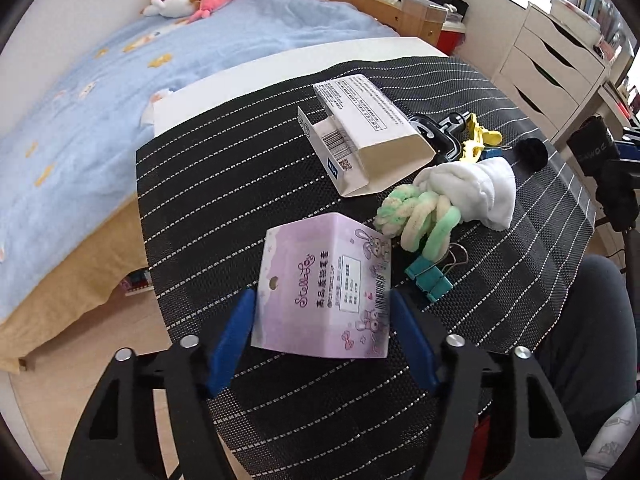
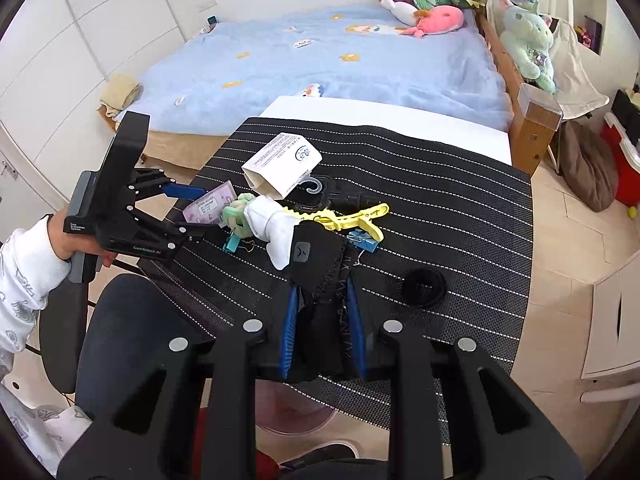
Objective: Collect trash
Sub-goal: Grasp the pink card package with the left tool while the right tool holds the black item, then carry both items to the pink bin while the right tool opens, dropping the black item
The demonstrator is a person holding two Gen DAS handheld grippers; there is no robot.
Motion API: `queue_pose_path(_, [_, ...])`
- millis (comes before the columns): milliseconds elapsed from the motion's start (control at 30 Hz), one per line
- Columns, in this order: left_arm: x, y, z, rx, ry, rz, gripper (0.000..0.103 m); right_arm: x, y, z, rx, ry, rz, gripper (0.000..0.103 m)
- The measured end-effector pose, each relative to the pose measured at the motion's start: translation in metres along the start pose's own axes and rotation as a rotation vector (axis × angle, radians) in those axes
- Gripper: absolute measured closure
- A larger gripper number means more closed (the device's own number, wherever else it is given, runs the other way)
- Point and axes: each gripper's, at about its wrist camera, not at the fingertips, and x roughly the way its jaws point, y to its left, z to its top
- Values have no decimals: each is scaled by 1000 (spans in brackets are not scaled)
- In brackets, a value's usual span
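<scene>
A purple printed packaging card [image 1: 326,292] lies on the black striped mat [image 1: 240,184]. My left gripper [image 1: 322,312] is open, its blue fingers on either side of the card; it also shows in the right wrist view [image 2: 196,210], with the card [image 2: 210,204] between its fingers. My right gripper [image 2: 322,300] is shut on a black fabric pouch [image 2: 320,276] held just above the mat. An opened white carton [image 1: 360,136] lies farther back, also visible in the right wrist view [image 2: 282,164].
On the mat: a green-yellow fuzzy tie [image 1: 416,216], white sock [image 1: 480,188], teal binder clips [image 1: 428,278], yellow clip [image 2: 348,216], blue clip [image 2: 364,240], black hair tie [image 2: 424,288]. A pink bin [image 2: 296,412] sits below the table edge. A bed [image 2: 320,64] lies behind.
</scene>
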Motion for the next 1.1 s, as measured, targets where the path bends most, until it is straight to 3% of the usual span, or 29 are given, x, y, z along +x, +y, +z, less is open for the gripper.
queue_pose_path(67, [-2, 0, 0, -3, -5, -3, 55, 1, 1, 0, 1, -1, 4, 80])
queue_pose_path(233, [-5, 0, -3, -21, -16, -10, 67, 2, 2, -1, 0, -2, 8, 80])
queue_pose_path(600, [-40, -5, -9, -76, -127, -11, 68, -6, 4, -7, 12, -29, 3, 80])
queue_pose_path(1100, [-108, -59, -30, -38, -273, -60, 68, -47, 29, -25, -29, -106, 1, 80])
